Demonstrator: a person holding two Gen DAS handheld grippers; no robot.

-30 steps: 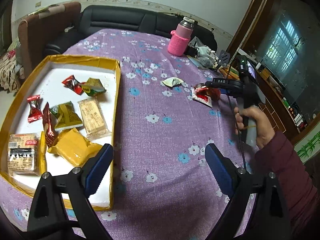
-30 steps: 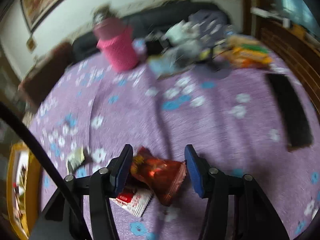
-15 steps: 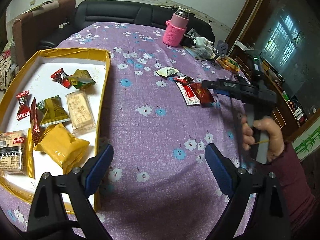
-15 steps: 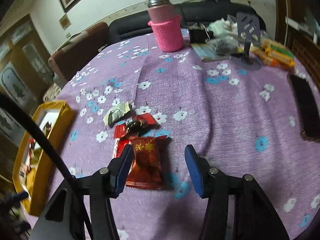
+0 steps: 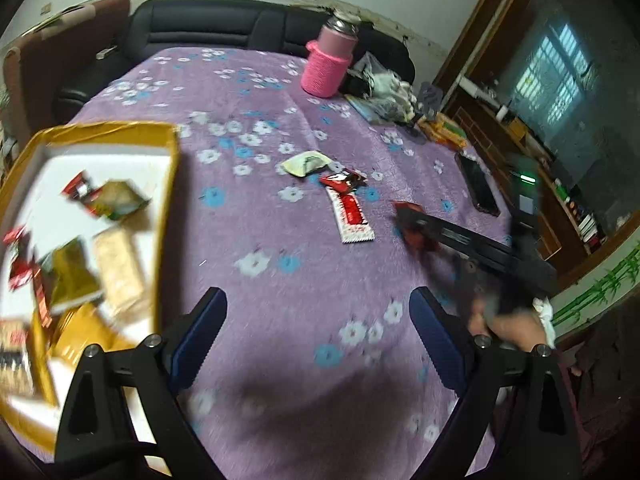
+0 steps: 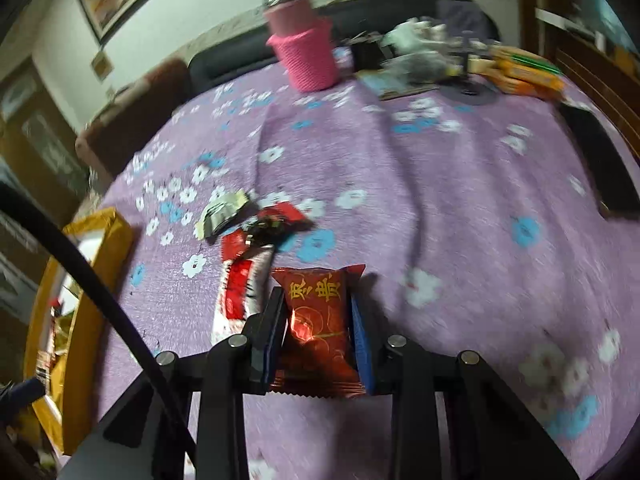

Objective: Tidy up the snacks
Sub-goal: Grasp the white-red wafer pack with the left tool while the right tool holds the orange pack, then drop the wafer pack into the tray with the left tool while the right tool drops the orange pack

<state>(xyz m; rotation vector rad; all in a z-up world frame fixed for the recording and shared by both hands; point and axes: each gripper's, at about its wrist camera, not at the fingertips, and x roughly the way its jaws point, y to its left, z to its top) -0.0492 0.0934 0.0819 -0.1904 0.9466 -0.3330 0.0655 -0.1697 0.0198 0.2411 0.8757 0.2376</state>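
Note:
My right gripper (image 6: 316, 312) is shut on a dark red snack packet (image 6: 320, 320) with gold characters, just above the purple flowered tablecloth; in the left wrist view the packet (image 5: 412, 224) shows at the tip of that gripper. A red and white bar (image 6: 236, 300), a small red candy (image 6: 276, 220) and a pale green packet (image 6: 222, 212) lie on the cloth beyond it. The yellow-rimmed tray (image 5: 170, 184) at the left holds several snacks. My left gripper (image 5: 316, 320) is open and empty over the cloth beside the tray.
A pink-sleeved flask (image 5: 330, 66) stands at the far side. A black phone (image 5: 478, 190) lies at the right. Clutter and orange packets (image 6: 524, 72) sit at the far right edge. A black sofa (image 5: 224, 26) is behind the table.
My right gripper has closed on the dark red packet, which lay between its open fingers before. The left gripper has swung right, away from the tray.

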